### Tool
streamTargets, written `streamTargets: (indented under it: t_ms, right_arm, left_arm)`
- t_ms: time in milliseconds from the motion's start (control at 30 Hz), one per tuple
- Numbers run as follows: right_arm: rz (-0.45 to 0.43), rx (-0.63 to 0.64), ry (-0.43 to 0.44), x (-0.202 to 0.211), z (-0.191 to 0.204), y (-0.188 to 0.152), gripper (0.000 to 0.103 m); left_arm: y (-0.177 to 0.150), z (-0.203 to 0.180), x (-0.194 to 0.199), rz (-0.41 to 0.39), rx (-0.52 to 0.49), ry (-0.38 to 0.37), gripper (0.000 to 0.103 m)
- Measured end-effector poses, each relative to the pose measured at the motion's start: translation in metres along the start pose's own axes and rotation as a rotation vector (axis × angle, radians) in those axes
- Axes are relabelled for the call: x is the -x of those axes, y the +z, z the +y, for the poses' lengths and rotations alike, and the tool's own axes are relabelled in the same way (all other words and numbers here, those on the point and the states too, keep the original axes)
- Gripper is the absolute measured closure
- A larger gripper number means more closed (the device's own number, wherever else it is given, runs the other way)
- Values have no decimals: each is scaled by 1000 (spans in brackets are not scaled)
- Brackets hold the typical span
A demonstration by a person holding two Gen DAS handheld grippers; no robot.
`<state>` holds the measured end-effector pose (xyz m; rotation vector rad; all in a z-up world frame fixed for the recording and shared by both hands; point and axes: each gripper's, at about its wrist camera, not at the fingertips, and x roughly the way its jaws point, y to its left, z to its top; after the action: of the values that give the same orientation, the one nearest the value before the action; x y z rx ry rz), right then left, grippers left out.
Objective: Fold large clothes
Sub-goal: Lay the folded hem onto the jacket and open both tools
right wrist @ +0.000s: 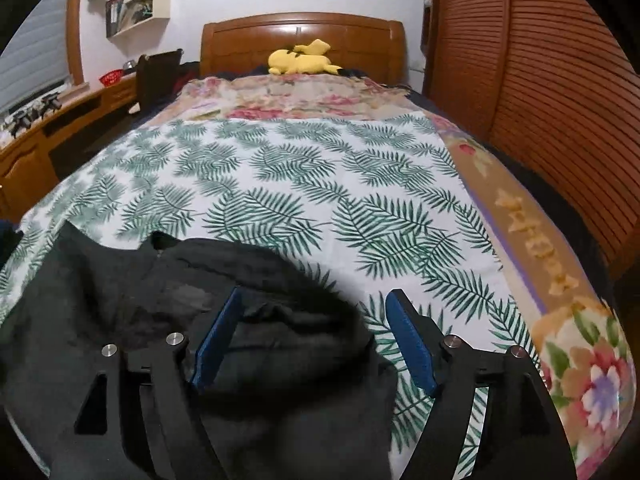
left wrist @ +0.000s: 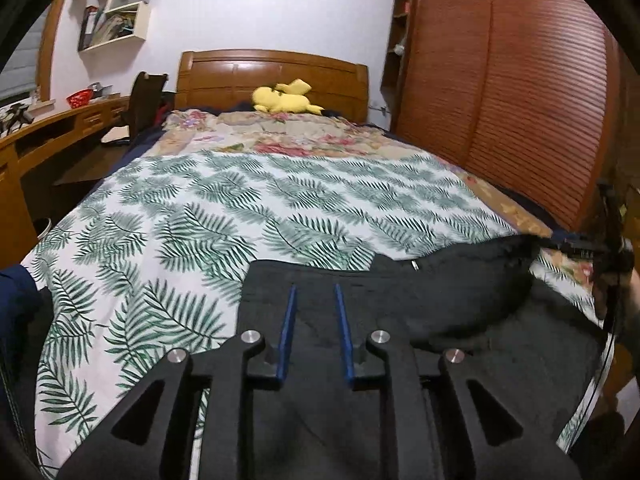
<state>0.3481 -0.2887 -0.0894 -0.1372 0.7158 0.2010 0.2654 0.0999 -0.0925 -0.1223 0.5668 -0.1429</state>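
Black garment [left wrist: 460,300] spread flat at the near end of the bed, on top of the palm-leaf sheet [left wrist: 192,208]. Left gripper [left wrist: 316,292] hovering right over the dark cloth, blue pads just a narrow gap apart, nothing pinched between them. Right gripper [right wrist: 316,304] spread wide, released, rumpled black fabric bunched in the gap but not clamped. Floral blanket [right wrist: 304,100] further up, yellow plush toy [right wrist: 302,60] by the wooden headboard [right wrist: 248,40].
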Motion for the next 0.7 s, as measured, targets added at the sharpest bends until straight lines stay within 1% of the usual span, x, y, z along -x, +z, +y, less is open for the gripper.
streamTargets:
  t_ms: [167,300,400,500,600,667,700]
  right_arm:
    - [-8,65,73,3,36,0,27]
    - [11,107,143,-7,75,0,27]
    - [60,124,172,-24,104,-3,27]
    - [133,122,165,-50,125,-8,28]
    - [185,101,154,-73,131,-11,36]
    - [210,91,154,-83,131,-13,55]
    - [213,89,155,-86,131,-14,60]
  left_arm:
    - [-15,-8,-2,34,-27,-19,85]
    - [-25,-9,-3,50,-28,-24,85]
    - [-30,-10,-3,62,-32,-28,85]
    - [-32,-11,-2,66,-34,-36,84]
    - [-33,-10,0,63,-34,-37,84]
    - [-33,-10,1,63,-32,-38,84]
    - [-33,-10,1,64,-30,-39,84]
